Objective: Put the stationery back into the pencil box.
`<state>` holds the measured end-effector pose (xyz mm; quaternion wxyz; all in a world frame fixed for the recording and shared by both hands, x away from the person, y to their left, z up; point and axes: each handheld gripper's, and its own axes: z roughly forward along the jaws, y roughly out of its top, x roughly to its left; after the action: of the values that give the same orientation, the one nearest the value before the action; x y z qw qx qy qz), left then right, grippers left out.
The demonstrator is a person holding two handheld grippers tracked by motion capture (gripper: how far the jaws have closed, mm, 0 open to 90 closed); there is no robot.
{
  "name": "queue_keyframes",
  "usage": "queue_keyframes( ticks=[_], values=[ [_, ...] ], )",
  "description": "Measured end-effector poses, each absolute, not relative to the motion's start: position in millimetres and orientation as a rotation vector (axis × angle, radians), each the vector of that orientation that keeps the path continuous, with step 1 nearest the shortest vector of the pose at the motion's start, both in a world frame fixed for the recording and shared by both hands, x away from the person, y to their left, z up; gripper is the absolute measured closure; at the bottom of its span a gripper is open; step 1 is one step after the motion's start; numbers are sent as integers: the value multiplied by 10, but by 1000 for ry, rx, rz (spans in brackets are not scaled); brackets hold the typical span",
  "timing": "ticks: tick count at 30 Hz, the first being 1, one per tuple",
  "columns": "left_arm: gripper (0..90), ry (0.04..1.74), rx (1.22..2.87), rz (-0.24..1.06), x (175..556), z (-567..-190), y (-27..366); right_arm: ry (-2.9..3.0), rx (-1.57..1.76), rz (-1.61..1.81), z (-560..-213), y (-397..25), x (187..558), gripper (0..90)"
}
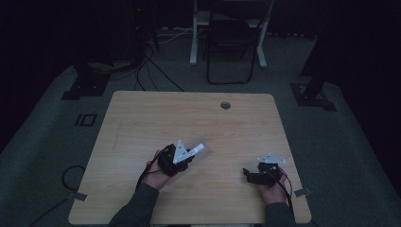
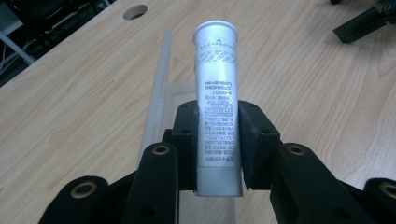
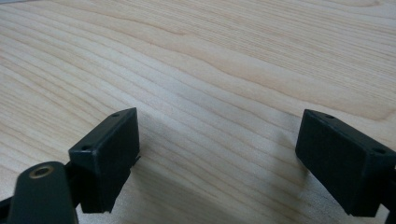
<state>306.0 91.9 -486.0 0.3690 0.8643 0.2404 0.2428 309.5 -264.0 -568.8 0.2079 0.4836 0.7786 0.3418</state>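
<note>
Pinched in the left tool (image 2: 218, 154), a silver tube (image 2: 217, 98) pointed lengthwise toward the tabletop's (image 1: 142, 118) far right corner; the right tool (image 3: 217, 163) sat spread.

The table (image 2: 74, 93) is pale wood-grain laminate, smooth with a soft sheen and fine darker streaks running through it. The tube (image 2: 217, 88) clamped in the left gripper (image 2: 218, 140) looks like silvery matt metal or metallised plastic, printed with small dark lettering, and beside it lies a clear bag (image 2: 156, 93) of frosted, translucent plastic with a thicker ridged strip along its edge. Both the left gripper and the right gripper (image 3: 219, 158) have matt black plastic jaws faced with dull, slightly grainy pads, with brass-coloured metal rivets at their joints.
</note>
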Motion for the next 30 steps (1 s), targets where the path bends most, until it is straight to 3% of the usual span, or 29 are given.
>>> queue_keyframes(
  ticks=[30],
  values=[
    [708, 671, 2287, 632, 3145, -5138, 939, 2168, 1346, 953, -5688, -2640, 3093, 134]
  ],
)
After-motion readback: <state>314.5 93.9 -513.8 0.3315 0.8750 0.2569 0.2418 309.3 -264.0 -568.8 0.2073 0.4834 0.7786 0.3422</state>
